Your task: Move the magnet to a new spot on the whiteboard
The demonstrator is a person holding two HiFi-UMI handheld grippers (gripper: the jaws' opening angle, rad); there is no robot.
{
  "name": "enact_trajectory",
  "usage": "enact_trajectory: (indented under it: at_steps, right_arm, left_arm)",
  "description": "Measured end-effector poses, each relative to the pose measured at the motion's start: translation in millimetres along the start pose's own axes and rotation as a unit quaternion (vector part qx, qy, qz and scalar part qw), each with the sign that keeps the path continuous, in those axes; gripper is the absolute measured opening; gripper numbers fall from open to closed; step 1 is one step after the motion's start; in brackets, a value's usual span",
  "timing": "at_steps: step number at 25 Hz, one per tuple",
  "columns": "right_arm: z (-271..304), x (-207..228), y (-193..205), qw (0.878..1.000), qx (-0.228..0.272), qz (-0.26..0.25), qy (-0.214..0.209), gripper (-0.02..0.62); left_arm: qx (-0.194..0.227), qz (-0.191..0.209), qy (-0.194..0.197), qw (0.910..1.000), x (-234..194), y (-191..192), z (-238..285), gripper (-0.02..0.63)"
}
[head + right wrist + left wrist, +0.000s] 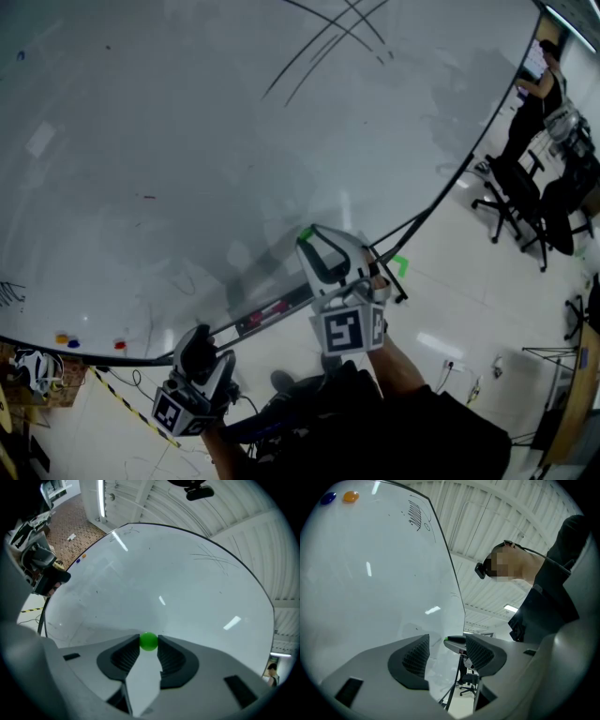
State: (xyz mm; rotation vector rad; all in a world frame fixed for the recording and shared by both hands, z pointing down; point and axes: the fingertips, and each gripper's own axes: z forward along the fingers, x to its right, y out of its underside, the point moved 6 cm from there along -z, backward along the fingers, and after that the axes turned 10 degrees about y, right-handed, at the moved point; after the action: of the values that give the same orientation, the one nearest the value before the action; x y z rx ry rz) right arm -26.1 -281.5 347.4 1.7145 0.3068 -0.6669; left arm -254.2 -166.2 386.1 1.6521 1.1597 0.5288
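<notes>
A small green magnet point(149, 641) sits on the whiteboard point(178, 583) between the fingertips of my right gripper point(149, 644), and both pads touch its sides. In the head view the right gripper point(314, 242) presses against the lower part of the whiteboard point(187, 141), and a bit of the green magnet point(306, 232) shows at its tip. My left gripper point(192, 354) hangs lower left, below the board's bottom edge. Its jaws stand open with nothing between them, and the left gripper point(447, 656) faces along the board.
Orange point(62, 338), blue point(74, 343) and red point(120, 345) magnets sit near the board's lower left corner. Pen marks point(337, 37) cross the top of the board. Office chairs point(516, 202) and a person point(539, 94) are at the right. Yellow-black tape point(122, 403) runs on the floor.
</notes>
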Motion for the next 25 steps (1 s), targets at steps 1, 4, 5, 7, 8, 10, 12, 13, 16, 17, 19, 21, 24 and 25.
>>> enact_trajectory:
  at_steps: [1,4,5,7,8,10,12,13,16,17,19,21,24,25]
  right_arm:
    - [-2,3,-1,1.000,0.004,0.007,-0.001,0.148]
    - [-10,12,0,0.999,0.009,0.032,-0.005,0.149]
    - [-13,15,1,0.999,0.012,0.040,-0.006,0.149]
    - [-18,21,1,0.998,0.020,0.055,-0.010,0.149]
    - [-20,25,1,0.998,0.024,0.063,-0.013,0.149]
    - [-24,31,1,0.996,0.031,0.076,-0.021,0.149]
    - [-28,36,1,0.995,0.038,0.084,-0.029,0.149]
    - [-30,39,1,0.995,0.044,0.087,-0.033,0.149]
    - [-37,47,2,0.992,0.054,0.100,-0.045,0.149]
    - [-38,50,4,0.992,0.055,0.107,-0.048,0.149]
    - [-41,54,8,0.990,0.057,0.121,-0.054,0.149]
    - [-43,58,11,0.988,0.062,0.129,-0.060,0.149]
    - [-46,64,16,0.987,0.069,0.131,-0.069,0.149]
    - [-47,66,19,0.986,0.070,0.132,-0.073,0.149]
  left_arm:
    - [0.004,-0.003,0.002,1.0000,0,0,2,0.238]
    - [0.010,-0.006,0.005,0.9999,2,1,8,0.239]
    - [0.011,-0.007,0.005,0.9999,3,2,10,0.239]
    - [0.016,-0.008,0.002,0.9998,5,2,14,0.239]
    - [0.017,-0.008,0.000,0.9998,6,3,16,0.239]
    - [0.016,-0.009,-0.001,0.9998,9,6,20,0.239]
    - [0.013,-0.009,0.003,0.9999,12,8,26,0.239]
    - [0.011,-0.009,0.005,0.9999,14,9,30,0.239]
    - [0.005,-0.007,0.006,0.9999,18,14,41,0.239]
    - [0.003,-0.007,0.004,1.0000,19,16,43,0.239]
    - [-0.002,-0.006,-0.002,1.0000,21,20,49,0.239]
    - [-0.009,-0.002,-0.009,0.9999,24,23,54,0.239]
    - [-0.024,0.006,-0.018,0.9995,29,27,64,0.239]
    - [-0.028,0.008,-0.020,0.9994,31,29,68,0.239]
